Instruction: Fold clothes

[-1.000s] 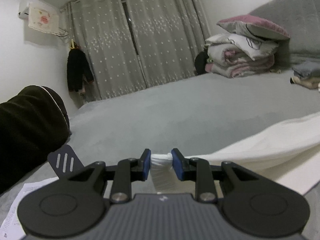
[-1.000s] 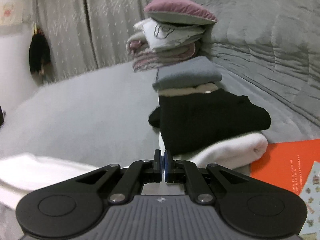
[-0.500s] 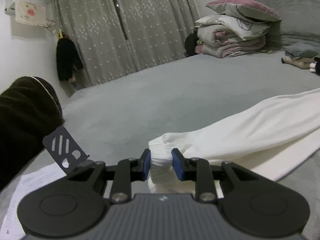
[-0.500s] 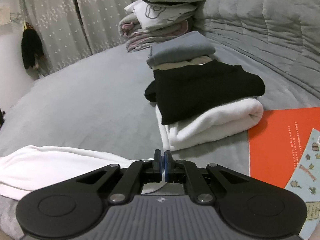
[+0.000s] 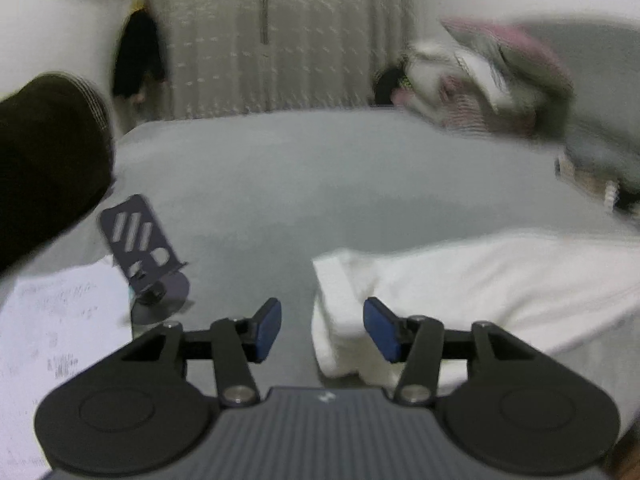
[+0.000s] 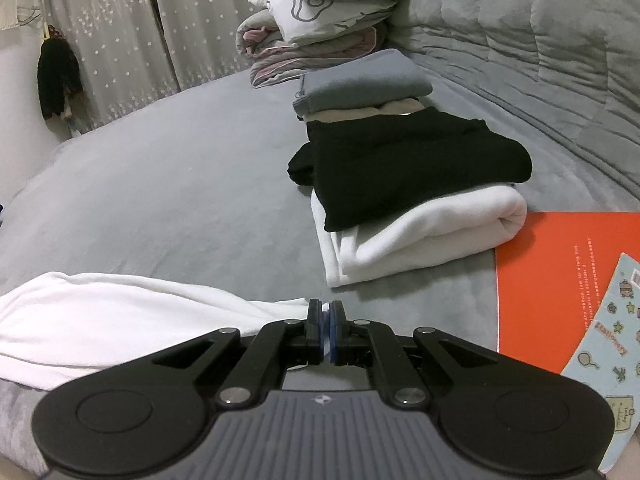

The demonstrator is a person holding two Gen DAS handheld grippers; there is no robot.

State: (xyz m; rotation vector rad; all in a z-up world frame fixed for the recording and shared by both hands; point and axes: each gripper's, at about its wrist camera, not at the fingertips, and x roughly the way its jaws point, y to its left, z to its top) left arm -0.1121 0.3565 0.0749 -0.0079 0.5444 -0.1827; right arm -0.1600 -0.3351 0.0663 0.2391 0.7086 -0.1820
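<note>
A white garment point(image 5: 472, 280) lies stretched across the grey bed point(image 5: 304, 176). In the left wrist view its cuffed end rests on the bed between the blue pads of my left gripper point(image 5: 322, 330), which stands open and no longer holds it. In the right wrist view the same white garment point(image 6: 120, 316) runs off to the left, and my right gripper point(image 6: 325, 334) is shut on its near edge, a sliver of white cloth showing between the pads.
A stack of folded clothes point(image 6: 408, 184), black on white with grey behind, sits ahead on the right. Pillows and quilts point(image 6: 332, 28) are piled by the headboard. An orange folder point(image 6: 568, 280) and sticker sheet lie right. A phone stand point(image 5: 140, 248), paper point(image 5: 56, 344) and dark sleeve point(image 5: 44, 160) are left.
My left gripper has opened and let go of the white cuff, which now lies on the bed. The right gripper stays shut on the garment and has come lower toward the bed.
</note>
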